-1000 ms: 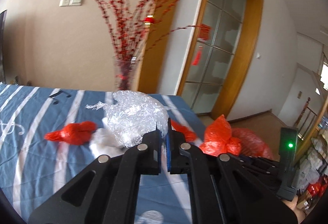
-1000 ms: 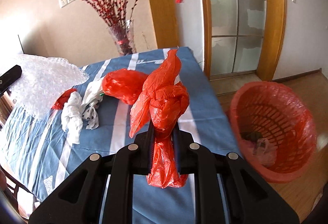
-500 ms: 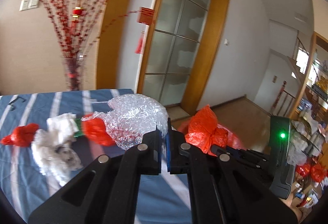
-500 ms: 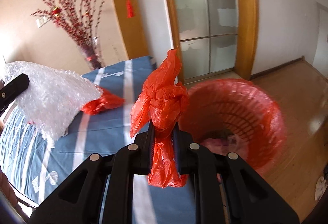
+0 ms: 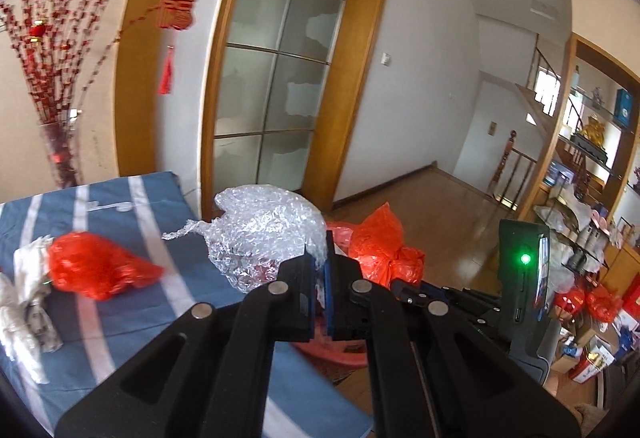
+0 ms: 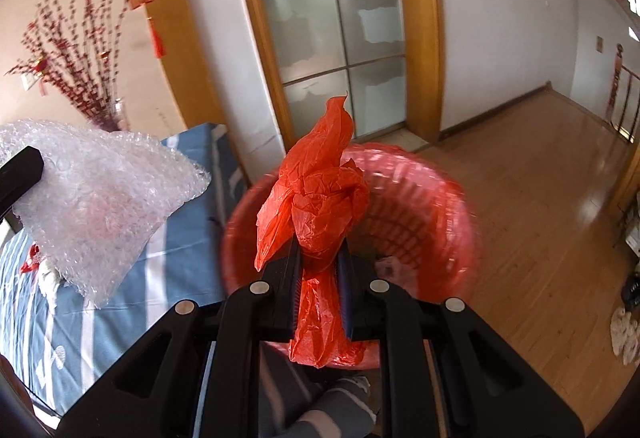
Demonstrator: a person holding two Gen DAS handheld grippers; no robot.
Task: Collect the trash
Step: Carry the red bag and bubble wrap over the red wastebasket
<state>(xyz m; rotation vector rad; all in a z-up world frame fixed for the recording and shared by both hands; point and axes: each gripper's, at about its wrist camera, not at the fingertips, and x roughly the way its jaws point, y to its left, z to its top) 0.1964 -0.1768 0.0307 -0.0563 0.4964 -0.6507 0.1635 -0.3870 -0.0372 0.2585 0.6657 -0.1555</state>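
Swung rightward off the blue striped tabletop since a second ago. Right gripper clamped on crumpled red plastic bag, held above red basket. Left gripper pinched shut on bubble wrap wad, translucent, crinkled, over tabletop's right edge. Beyond, red bag, white scraps lying on tabletop.

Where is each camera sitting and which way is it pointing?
Left wrist: sits behind the left tool, looking over the blue table toward the glass door; its shut fingers pinch bubble wrap.
Right wrist: sits behind the right tool, looking down toward the red basket; its fingers clamp a red bag; a gray sleeve shows below.
Shared: bubble wrap, red bag, basket, door, table.
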